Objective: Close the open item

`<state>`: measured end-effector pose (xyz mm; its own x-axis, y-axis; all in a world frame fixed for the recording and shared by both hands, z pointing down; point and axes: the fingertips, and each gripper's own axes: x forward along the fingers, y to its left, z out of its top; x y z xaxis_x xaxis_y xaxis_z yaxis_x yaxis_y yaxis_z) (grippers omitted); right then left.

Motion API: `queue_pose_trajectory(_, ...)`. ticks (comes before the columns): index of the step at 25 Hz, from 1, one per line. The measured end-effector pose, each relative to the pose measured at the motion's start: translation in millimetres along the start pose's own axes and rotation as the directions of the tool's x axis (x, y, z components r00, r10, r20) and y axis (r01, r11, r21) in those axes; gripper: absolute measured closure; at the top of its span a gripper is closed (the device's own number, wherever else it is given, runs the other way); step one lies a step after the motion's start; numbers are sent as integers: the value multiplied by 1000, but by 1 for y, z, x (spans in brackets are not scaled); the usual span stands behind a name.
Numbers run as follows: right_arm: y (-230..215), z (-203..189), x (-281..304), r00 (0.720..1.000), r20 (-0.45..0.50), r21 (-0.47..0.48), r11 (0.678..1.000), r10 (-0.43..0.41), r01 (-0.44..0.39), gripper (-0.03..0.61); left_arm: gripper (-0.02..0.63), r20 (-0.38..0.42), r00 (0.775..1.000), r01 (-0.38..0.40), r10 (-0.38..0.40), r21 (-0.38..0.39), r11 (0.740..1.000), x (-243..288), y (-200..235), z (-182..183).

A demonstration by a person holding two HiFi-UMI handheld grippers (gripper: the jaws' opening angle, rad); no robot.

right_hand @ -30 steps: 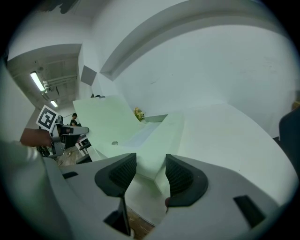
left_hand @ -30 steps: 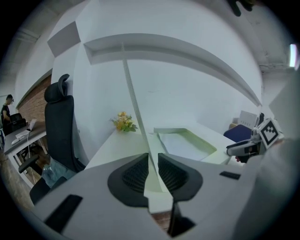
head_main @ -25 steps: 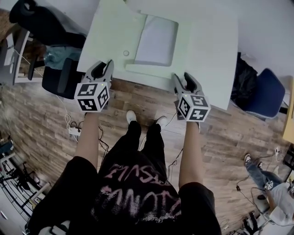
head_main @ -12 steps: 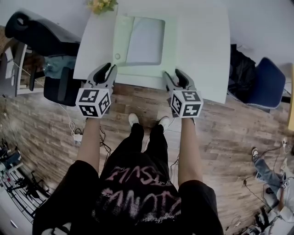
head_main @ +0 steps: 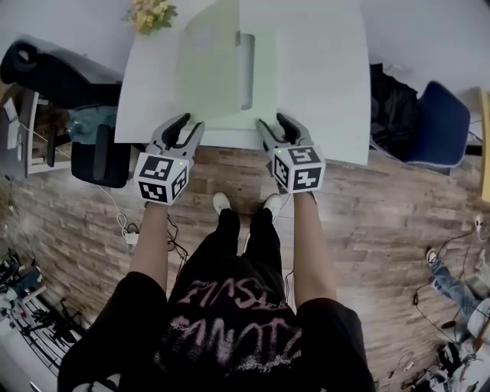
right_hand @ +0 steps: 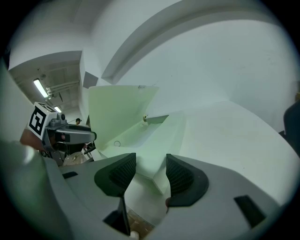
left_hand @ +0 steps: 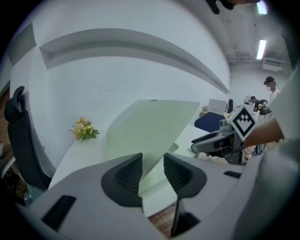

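Left gripper (head_main: 191, 122) first: its jaws are opening right now and there's nothing between the pads, just air and the view past them. It hangs over the near edge of the white table (head_main: 329, 76), on my left side. Right gripper (head_main: 271, 121) sits just beside it at the same edge, jaws apart, also carrying nothing.

Straight ahead of both, sitting on the table, is the pale green flat hinged case (head_main: 260, 84), and it's definitely the open thing. Its flat pale green lid (head_main: 210, 61) stands up nearly on edge along the left side of the base, so as far as I can judge the hinge line runs away from me, front to back, not across.

That's the bit that matters. From the left gripper view I'm looking at the plain outer face of the lid, dead ahead and leaning a little to the right. From the right gripper view I see the inside of the lid and the shallow tray of the base spreading to the right of it. So the left gripper is on the back side of the lid and looks like the nearer one for pushing it over rightward onto the base. Neither gripper touches the case yet.

Small bunch of yellow flowers (head_main: 151, 13) sits at the far left corner, well apart from all this.
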<state>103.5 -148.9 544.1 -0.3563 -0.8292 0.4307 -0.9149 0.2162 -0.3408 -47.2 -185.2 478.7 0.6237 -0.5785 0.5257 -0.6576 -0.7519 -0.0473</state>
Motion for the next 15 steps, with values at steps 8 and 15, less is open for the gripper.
queue_pose_trajectory(8,-1,0,0,1000,9,11,1000,14,-14,364,442,-56,992,113,-112,3,994,10,-12,-5)
queue_pose_trajectory(15,-1,0,0,1000,14,18,1000,21,-21,362,425,-106,959,260,-261,-24,965,15,-22,-7)
